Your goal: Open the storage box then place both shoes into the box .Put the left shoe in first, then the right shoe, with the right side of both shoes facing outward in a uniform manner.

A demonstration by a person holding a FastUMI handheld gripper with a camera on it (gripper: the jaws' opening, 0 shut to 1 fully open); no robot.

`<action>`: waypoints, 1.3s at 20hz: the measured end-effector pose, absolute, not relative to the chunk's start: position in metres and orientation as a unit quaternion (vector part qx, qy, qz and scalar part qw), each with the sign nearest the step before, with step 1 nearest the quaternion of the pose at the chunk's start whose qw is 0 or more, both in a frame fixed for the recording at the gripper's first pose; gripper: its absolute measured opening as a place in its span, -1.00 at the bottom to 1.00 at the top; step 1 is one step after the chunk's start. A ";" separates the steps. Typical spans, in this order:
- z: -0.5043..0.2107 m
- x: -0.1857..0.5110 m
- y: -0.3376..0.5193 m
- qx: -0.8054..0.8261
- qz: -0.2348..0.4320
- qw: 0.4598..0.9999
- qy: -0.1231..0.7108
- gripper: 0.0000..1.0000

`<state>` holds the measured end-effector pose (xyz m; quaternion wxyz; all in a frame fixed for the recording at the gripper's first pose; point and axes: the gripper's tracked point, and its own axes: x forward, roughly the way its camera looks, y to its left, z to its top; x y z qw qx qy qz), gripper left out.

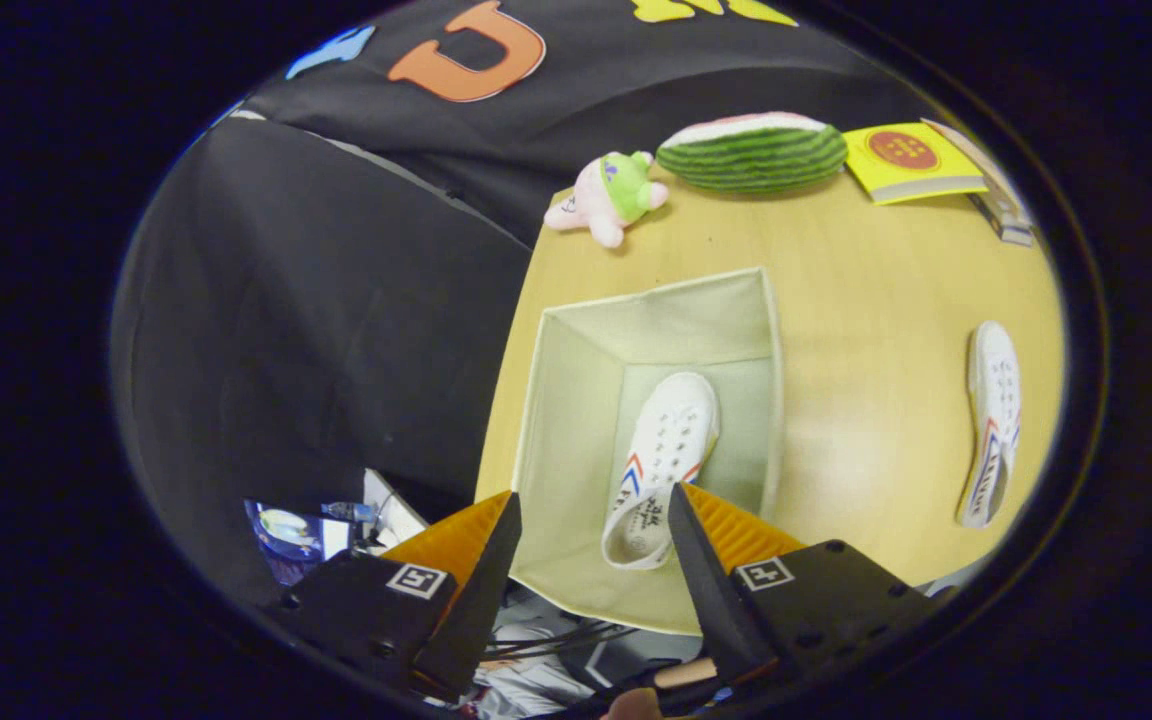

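Inside box (576, 400) – 1 shoe (661, 465) | hand-held gripper (591, 510) empty, fingers apart

A soft, matt cloth storage box (576, 400) sits on a smooth, lightly glossy wooden table (876, 330) just ahead of the open gripper (596, 520), whose fingers (711, 525) show ribbed faces. Inside lies a canvas-like shoe (671, 440); beyond, a plush toy (608, 195) and fuzzy watermelon cushion (751, 150).
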<state>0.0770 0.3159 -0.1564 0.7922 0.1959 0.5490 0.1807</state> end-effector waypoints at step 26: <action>-0.350 0.068 -0.047 0.067 0.000 0.760 0.646 0.72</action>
